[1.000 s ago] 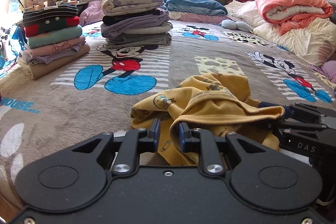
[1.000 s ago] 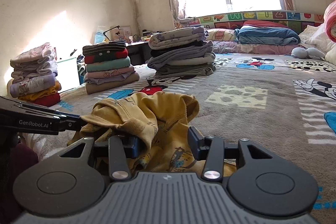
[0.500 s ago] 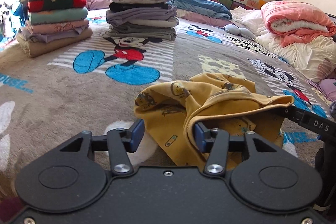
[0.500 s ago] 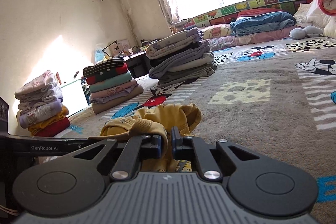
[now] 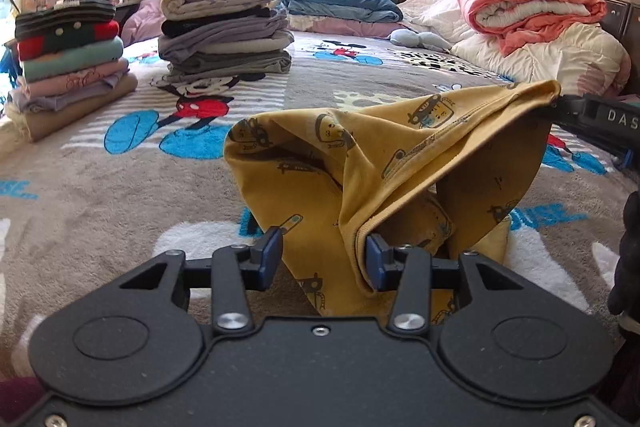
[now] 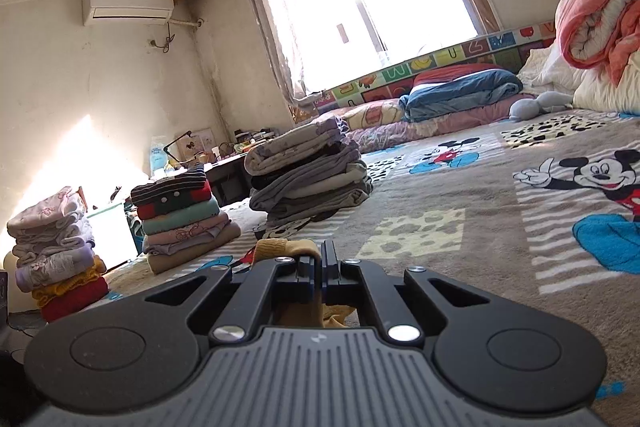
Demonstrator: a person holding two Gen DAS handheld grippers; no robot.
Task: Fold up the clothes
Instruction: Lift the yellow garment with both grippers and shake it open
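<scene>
Done: three stacks of folded clothes [image 6: 182, 219] sit at the far side of the bed [image 5: 100, 195]
In hand: yellow printed garment [image 5: 360, 163], crumpled, lifted off the bed
Right gripper [image 6: 319, 277]: pressed together, pinching a garment edge
Left gripper [image 5: 322, 261]: jaws closing, cloth between them, not yet clamped
Left: spread, fold, stack this garment

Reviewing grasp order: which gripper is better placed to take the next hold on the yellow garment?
Left. The right gripper already pinches a corner; the left gripper, jaws closing, has the yellow garment hanging between its fingers.
</scene>
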